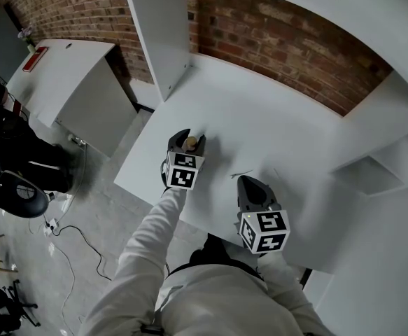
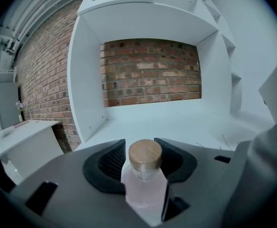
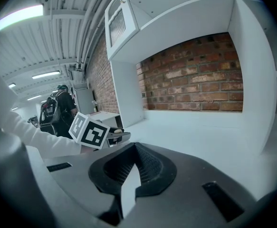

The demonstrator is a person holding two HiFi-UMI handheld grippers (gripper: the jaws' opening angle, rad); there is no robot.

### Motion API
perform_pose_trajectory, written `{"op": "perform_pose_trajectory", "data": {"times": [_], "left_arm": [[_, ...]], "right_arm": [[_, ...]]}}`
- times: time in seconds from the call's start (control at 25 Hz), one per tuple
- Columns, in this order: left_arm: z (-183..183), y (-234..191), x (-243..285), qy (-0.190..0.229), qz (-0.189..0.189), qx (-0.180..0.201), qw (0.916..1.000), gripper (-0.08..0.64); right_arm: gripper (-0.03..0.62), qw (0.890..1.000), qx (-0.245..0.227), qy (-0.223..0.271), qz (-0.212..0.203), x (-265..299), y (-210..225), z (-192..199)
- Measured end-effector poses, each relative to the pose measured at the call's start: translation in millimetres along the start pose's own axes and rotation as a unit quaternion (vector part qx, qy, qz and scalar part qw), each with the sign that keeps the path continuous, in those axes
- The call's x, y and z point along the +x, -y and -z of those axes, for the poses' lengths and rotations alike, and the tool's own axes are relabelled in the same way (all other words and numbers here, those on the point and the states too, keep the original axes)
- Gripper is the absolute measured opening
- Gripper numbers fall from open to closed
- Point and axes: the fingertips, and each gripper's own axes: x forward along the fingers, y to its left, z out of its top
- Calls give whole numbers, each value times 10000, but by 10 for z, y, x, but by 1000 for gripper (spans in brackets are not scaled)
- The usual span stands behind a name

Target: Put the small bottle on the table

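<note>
Holding the jaws of the left gripper (image 2: 140, 143) spread apart, one on each side of the small bottle (image 2: 145, 191), and not squeezing it. Pressing the jaws of the right gripper (image 3: 134, 147) together on nothing, off to the right and not touching the bottle. Guessing how the bottle is going to feel: looking small, so probably light; looking hard and see-through with a pale pink tint, maybe glass or plastic, so probably smooth and a bit slippery, and maybe breaking if dropped. Thinking of the wide body under the wooden cap (image 2: 145, 154) as the best place for pinching, and not the cap, which might be popping off. Standing upright on the white bench (image 1: 280, 117), right in the middle between the left jaws, with the cap poking up between the two black pads (image 2: 113, 161) and a little gap showing on each side of it. Judging the putting-down as looking done, with only backing straight away, without knocking the bottle over, left to be doing.
</note>
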Motion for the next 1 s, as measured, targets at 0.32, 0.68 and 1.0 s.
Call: {"op": "perform_pose_trajectory", "data": {"times": [0.32, 0.68, 1.0], "left_arm": [[-329, 41, -306, 375, 123, -13, 9992, 198], [-497, -78, -855, 918, 12, -574, 9941, 193], [-321, -146, -1397, 896, -76, -905, 9918, 118]], "right_arm": [[28, 10000, 27, -18, -7, -15, -28, 20], [28, 10000, -26, 26, -90, -50, -194, 25], [28, 9998, -117, 91, -106, -115, -356, 20]]}}
